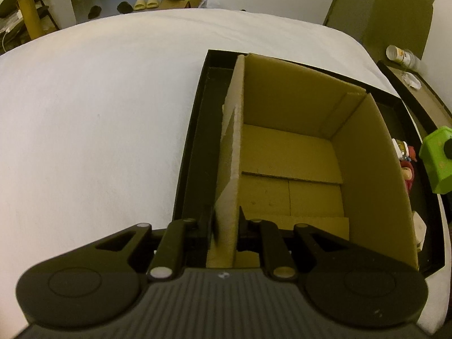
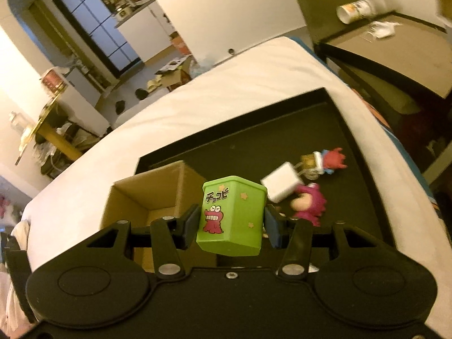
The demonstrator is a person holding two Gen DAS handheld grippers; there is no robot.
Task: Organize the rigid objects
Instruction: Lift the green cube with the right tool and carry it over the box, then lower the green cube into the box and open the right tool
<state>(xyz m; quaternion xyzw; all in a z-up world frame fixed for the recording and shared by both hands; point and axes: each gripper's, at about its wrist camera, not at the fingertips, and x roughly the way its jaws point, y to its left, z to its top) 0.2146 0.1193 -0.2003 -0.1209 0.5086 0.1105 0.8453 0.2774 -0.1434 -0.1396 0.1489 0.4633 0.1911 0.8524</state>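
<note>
I've got the left gripper (image 1: 226, 220) pinched tight on the cardboard box's (image 1: 291, 152) left wall, box sitting in the black tray (image 1: 195, 152) on the bed. My right gripper (image 2: 230, 221) is clamped on the green box (image 2: 233, 214), held above the tray w/ box just left; white charger (image 2: 281, 185) & pink figure (image 2: 309, 204) lie in the tray.

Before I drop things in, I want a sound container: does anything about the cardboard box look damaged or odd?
Yes. The cardboard box has a torn, ragged left flap, which the left claw pinches upright. The box is empty, sitting inside the black tray. Nothing looks spilled.
</note>
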